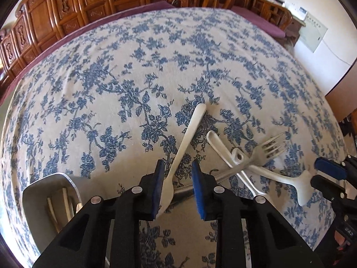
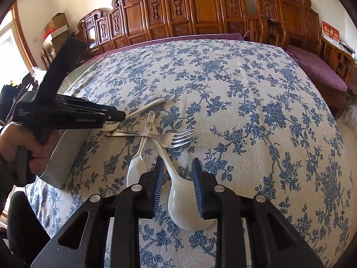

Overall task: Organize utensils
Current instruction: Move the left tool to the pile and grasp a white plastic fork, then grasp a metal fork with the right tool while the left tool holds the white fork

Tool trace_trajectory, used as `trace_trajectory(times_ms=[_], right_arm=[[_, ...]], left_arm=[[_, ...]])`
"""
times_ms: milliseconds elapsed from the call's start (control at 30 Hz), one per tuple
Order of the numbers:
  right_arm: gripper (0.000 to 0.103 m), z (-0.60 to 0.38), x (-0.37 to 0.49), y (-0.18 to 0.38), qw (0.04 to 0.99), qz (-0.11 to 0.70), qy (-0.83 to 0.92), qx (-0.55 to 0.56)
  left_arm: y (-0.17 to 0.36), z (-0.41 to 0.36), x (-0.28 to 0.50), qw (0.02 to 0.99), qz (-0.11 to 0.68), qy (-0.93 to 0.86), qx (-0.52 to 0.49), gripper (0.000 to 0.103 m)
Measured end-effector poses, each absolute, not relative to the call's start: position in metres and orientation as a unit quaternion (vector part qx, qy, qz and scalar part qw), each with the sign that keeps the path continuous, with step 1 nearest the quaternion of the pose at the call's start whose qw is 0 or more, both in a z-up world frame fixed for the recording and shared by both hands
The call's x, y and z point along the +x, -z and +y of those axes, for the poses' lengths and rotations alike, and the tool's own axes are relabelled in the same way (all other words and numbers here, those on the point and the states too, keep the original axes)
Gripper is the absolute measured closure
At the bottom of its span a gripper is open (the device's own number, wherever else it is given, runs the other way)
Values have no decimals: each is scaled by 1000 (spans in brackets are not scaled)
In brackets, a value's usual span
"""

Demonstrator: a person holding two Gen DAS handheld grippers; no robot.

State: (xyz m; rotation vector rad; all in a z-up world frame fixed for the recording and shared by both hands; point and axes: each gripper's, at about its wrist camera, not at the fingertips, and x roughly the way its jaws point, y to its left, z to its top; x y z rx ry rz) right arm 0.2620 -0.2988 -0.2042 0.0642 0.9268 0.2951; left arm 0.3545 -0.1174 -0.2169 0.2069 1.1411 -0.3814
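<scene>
Several white spoons and a metal fork [image 2: 178, 138] lie crossed on the floral cloth. My left gripper [image 1: 177, 189] is open, its blue pads on either side of a white spoon [image 1: 189, 134] whose bowl lies between the fingers. My right gripper [image 2: 177, 187] is open over the bowl of another white spoon [image 2: 185, 203]. In the left wrist view the fork [image 1: 267, 150] and two more white spoons [image 1: 225, 151] lie to the right, with the right gripper [image 1: 328, 176] beside them. In the right wrist view the left gripper [image 2: 111, 118] reaches in from the left.
A metal tray [image 1: 51, 185] holding chopsticks sits at the lower left in the left wrist view; it also shows at the left in the right wrist view [image 2: 64, 156]. Carved wooden panels [image 2: 200, 11] and a purple cushion [image 2: 316, 69] border the table.
</scene>
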Motion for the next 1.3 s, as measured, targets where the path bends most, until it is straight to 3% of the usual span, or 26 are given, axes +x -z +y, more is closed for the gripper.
trace_trajectory(times_ms=[333, 500, 733, 800, 867, 1300], right_arm=[[75, -294, 265, 200, 882, 445, -152, 29], [75, -293, 268, 198, 880, 448, -154, 25], [74, -286, 277, 202, 876, 452, -165, 12], [63, -282, 281, 203, 877, 449, -172, 8], [60, -278, 287, 204, 876, 448, -179, 0], [57, -237, 324, 224, 852, 470, -216, -78]], left_arm=[[229, -129, 375, 800, 561, 175, 121, 83], [229, -133, 375, 797, 563, 183, 121, 97], [209, -122, 349, 809, 545, 190, 112, 97], [198, -116, 339, 815, 536, 192, 109, 97], [187, -109, 327, 820, 527, 195, 105, 97], [148, -76, 274, 844, 495, 193, 72, 97]])
